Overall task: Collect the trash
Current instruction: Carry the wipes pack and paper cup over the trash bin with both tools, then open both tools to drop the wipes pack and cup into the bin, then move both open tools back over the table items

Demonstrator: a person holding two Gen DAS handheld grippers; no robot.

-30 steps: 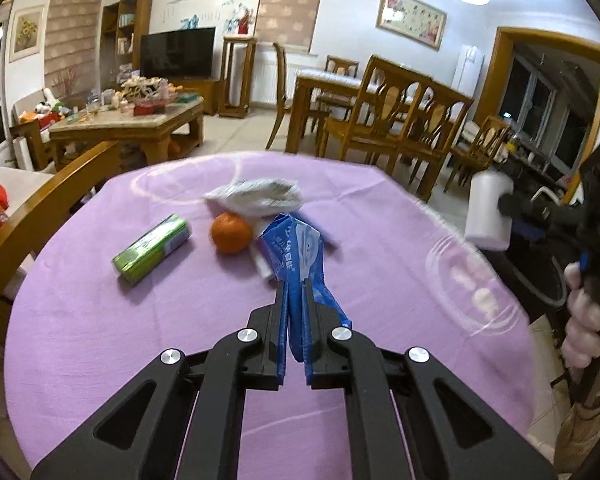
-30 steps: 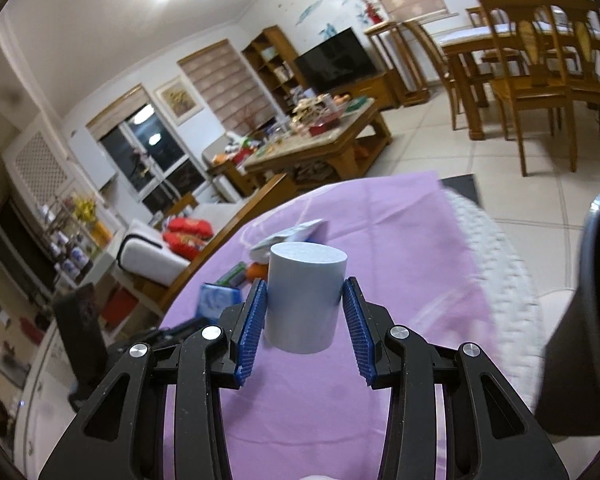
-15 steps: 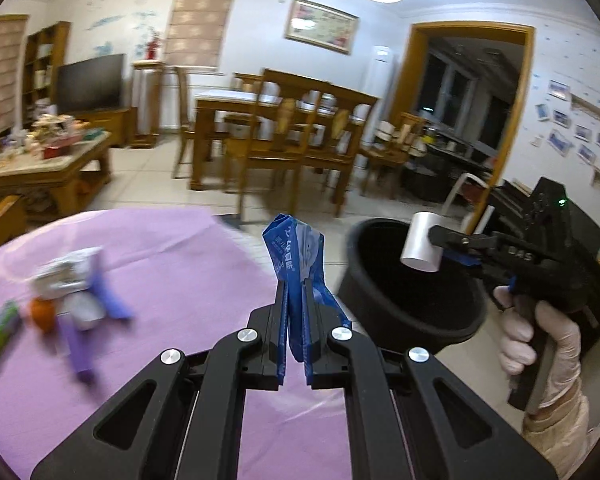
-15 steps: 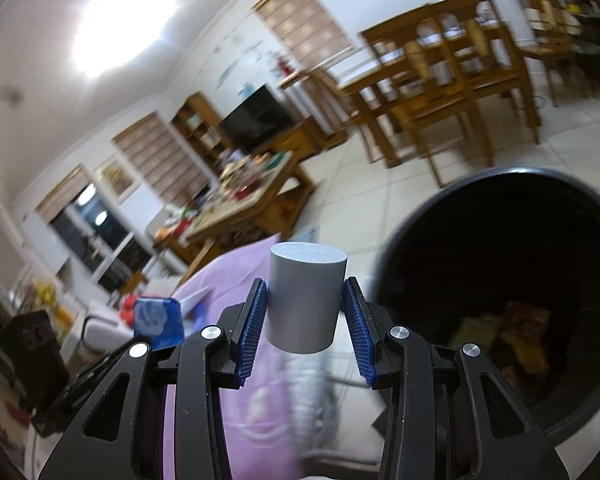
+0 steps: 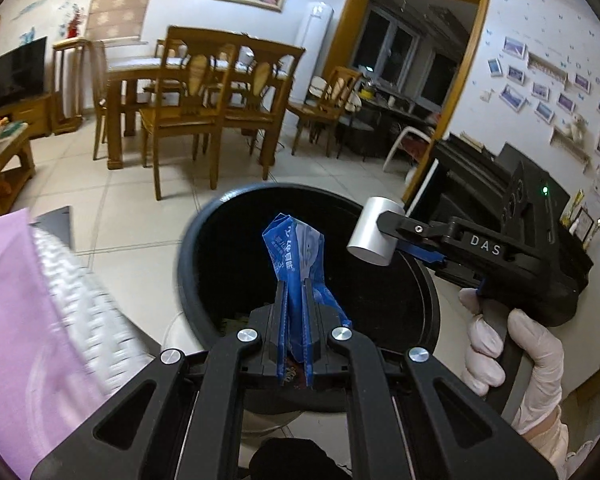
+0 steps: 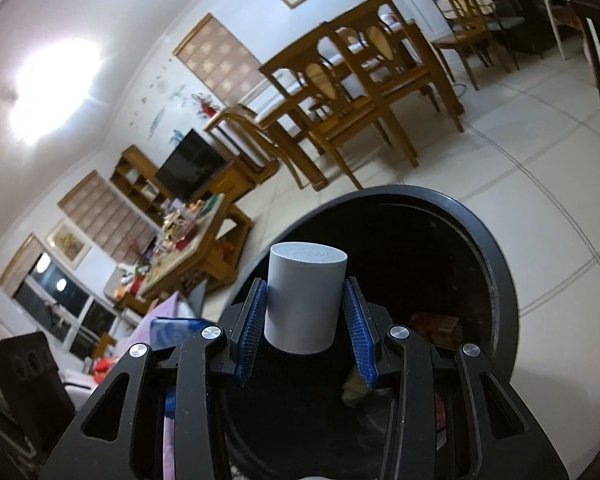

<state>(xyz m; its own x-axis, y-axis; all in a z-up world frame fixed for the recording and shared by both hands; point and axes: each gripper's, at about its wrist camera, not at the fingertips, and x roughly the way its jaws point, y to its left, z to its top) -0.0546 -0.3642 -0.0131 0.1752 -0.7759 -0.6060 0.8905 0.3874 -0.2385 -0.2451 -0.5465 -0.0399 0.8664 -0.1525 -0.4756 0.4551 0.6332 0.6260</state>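
Note:
My left gripper is shut on a crumpled blue wrapper and holds it over the open mouth of a round black trash bin. My right gripper is shut on a grey cylinder, also above the bin. In the left wrist view the right gripper holds the cylinder over the bin's right rim. Some trash lies at the bin's bottom.
The purple-clothed table with a white lace edge is at the left, beside the bin. Wooden dining table and chairs stand beyond on the tiled floor. A black piano is at the right.
Both grippers have swung from over the purple table to above the black bin, each still holding its item. The bin now fills the middle of both views.

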